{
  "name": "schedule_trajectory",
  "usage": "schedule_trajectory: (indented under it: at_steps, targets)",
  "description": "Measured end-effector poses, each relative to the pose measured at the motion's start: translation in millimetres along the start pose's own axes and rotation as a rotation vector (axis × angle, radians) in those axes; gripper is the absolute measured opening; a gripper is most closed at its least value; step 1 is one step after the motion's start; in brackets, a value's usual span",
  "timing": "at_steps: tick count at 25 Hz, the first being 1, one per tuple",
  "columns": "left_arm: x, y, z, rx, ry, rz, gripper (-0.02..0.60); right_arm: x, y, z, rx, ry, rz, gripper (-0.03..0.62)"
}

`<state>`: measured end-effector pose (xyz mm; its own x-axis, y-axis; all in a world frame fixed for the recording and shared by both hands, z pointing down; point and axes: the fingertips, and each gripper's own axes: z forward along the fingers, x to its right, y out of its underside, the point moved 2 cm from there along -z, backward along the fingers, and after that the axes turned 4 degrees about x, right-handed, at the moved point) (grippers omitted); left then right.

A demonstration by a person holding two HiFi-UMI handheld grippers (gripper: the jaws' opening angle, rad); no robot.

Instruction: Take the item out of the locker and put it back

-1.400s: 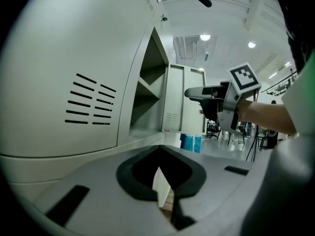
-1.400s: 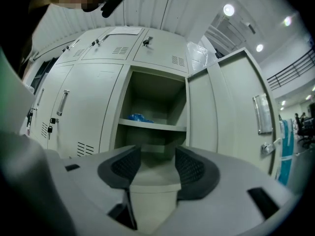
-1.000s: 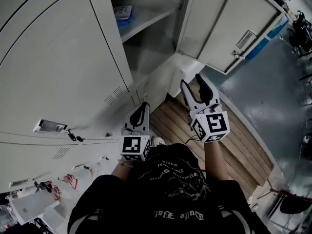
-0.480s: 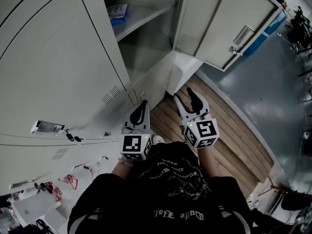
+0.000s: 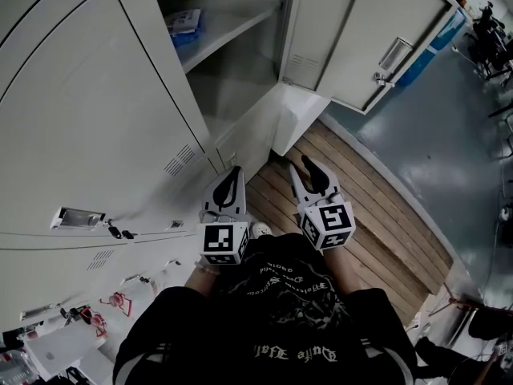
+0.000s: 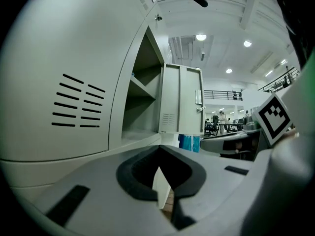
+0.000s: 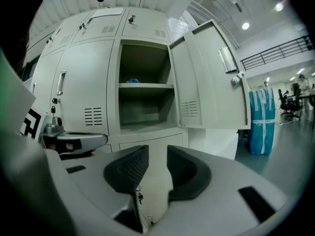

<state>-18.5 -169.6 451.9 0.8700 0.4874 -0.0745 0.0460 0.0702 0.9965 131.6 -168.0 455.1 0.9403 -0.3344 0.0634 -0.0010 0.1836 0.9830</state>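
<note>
- Closing with nothing between its pads, the right claw [image 5: 298, 165] hangs low by the person's waist over the wooden floor [image 5: 353, 191].
- Left claw [image 5: 233, 172]: clenched, empty, level with the right, beside the shut lower locker door [image 5: 104, 135].
- Open locker [image 5: 240, 87] faces both claws, its door [image 5: 377, 30] swung out to the right.
- Blue item [image 5: 186, 22] lies flat at the left end of the upper shelf [image 5: 232, 32], untouched.
- It is above, ahead and left of the right claw, well apart. The left claw looks slightly nearer. The item's long axis is too small to judge.
</note>
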Motion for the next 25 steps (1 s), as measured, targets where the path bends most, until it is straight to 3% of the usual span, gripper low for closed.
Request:
schedule_trajectory:
  at_steps: [9, 25]
  targets:
    - [0, 3, 4, -0.012, 0.028, 0.006, 0.006, -7, -4, 2, 0.034, -0.032, -0.008, 0.006]
    - [-11, 6, 8, -0.012, 0.023, 0.001, 0.006, -12, -6, 15, 0.048, -0.026, -0.032, 0.003]
